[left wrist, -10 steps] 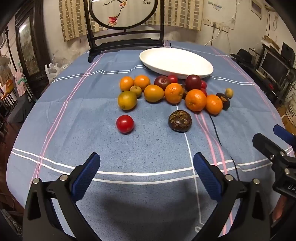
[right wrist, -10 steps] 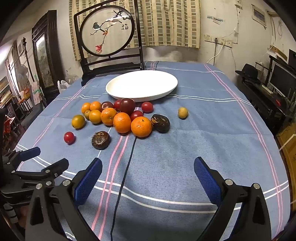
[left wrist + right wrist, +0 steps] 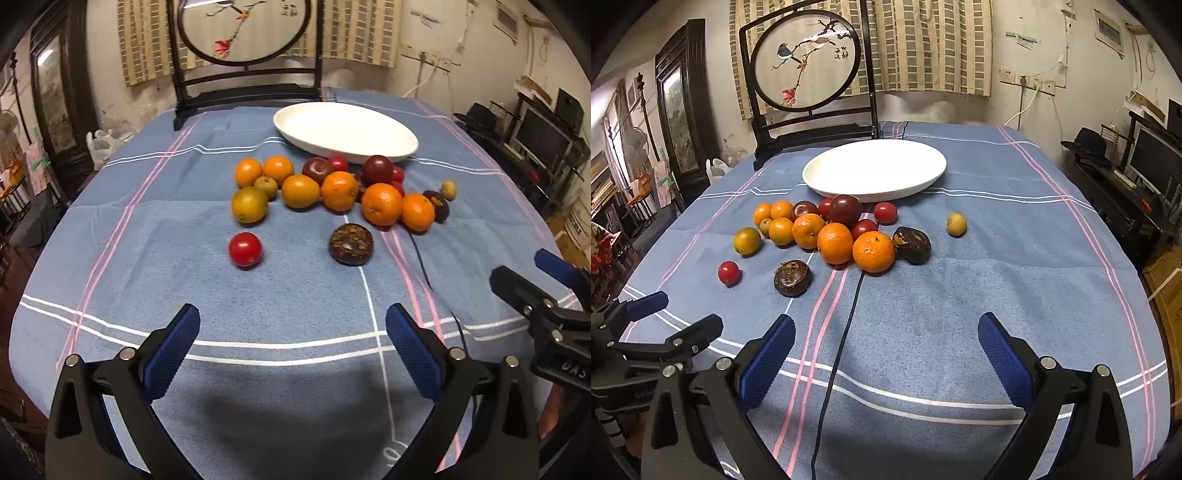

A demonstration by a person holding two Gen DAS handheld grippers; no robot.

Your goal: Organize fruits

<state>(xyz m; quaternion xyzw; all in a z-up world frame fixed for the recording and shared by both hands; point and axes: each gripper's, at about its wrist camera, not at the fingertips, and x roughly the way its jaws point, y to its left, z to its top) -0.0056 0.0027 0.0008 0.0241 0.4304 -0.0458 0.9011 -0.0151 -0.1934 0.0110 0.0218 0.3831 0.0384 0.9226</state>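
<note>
Tablecloth (image 3: 997, 258), blue with pink and white stripes, covers the whole table; at its far middle sits the white plate (image 3: 875, 170), bare, with a dark framed screen (image 3: 805, 62) behind it; just near the plate lies the cluster of fruit (image 3: 827, 229), mostly touching one another. Oranges (image 3: 873, 251) are the biggest pieces, firm and round with a dimpled skin that should grip well across the widest part; they would roll if nudged. Two dark wrinkled fruits (image 3: 792, 277) look hard-shelled and light; the dark red plums (image 3: 846, 209) are smooth and probably bruise under a hard squeeze. Smallest are the red tomato (image 3: 245, 249) lying apart at the near left and a yellowish fruit (image 3: 956, 224) alone to the right; both are slick and soft, so a gentle pinch suits them. Left gripper (image 3: 291, 343) and right gripper (image 3: 886, 347) hover over bare cloth near the viewer, jaws spread wide, nothing between them. Red fruits at the back of the cluster are half hidden; their count is unclear.
</note>
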